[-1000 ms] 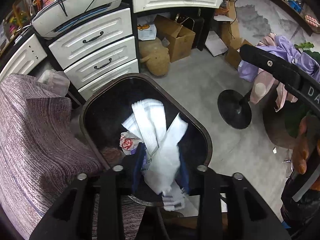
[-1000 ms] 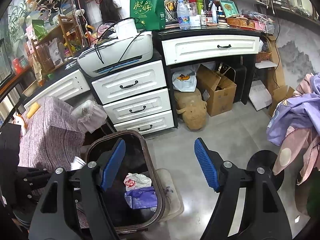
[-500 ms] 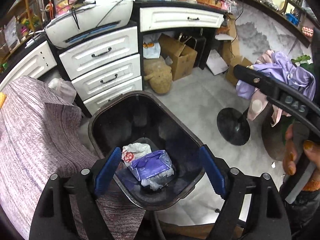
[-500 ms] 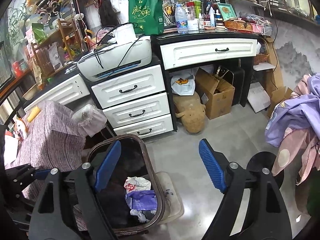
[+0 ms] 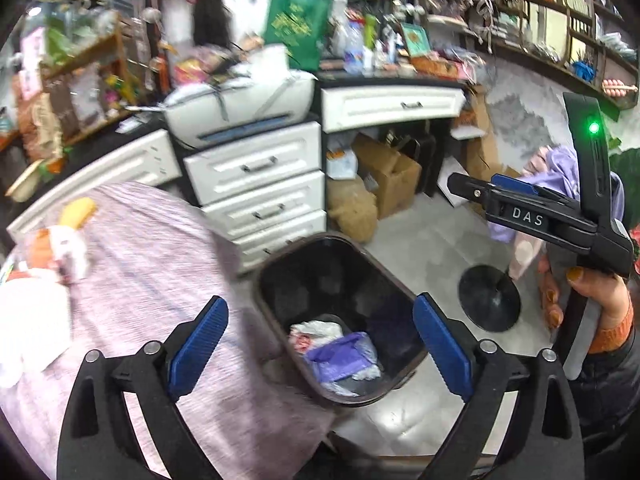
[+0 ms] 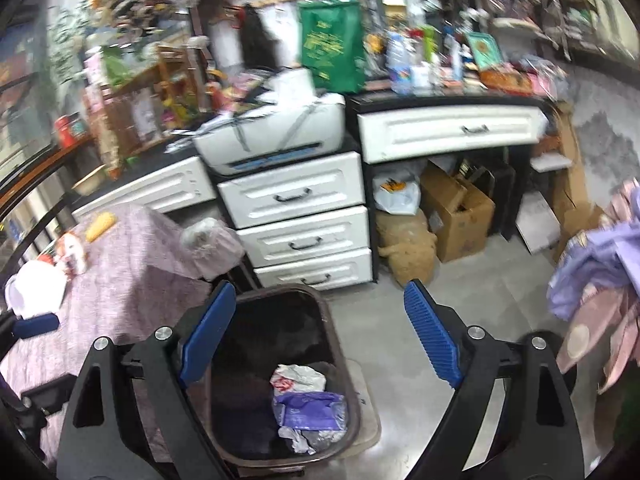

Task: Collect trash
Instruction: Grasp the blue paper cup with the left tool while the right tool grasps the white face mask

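Note:
A dark brown trash bin [image 5: 280, 264] stands on the floor beside a table with a pink-purple cloth [image 5: 140, 264]. Inside lie a purple wrapper [image 5: 340, 356] and a crumpled white wrapper with red print [image 5: 312, 330]; both show in the right wrist view too, purple [image 6: 308, 410] and white [image 6: 296, 378], in the bin [image 6: 332, 344]. My left gripper [image 5: 318, 356] is open and empty above the bin. My right gripper [image 6: 318, 340] is open and empty, also above the bin. On the table lie white paper [image 6: 36, 288], a small packet [image 6: 74, 252] and a yellow item [image 6: 100, 226].
White drawers [image 6: 296, 236] with a printer [image 6: 272, 140] on top stand behind the bin. Cardboard boxes [image 6: 456, 212] and a brown stuffed toy [image 6: 412, 248] sit under the desk. A black round stand base [image 5: 490, 296] and purple clothes [image 6: 592, 264] are on the right.
My left gripper opened and let the white and purple trash fall into the bin, then lifted and tilted up. The table top came into view. My right gripper rose a little.

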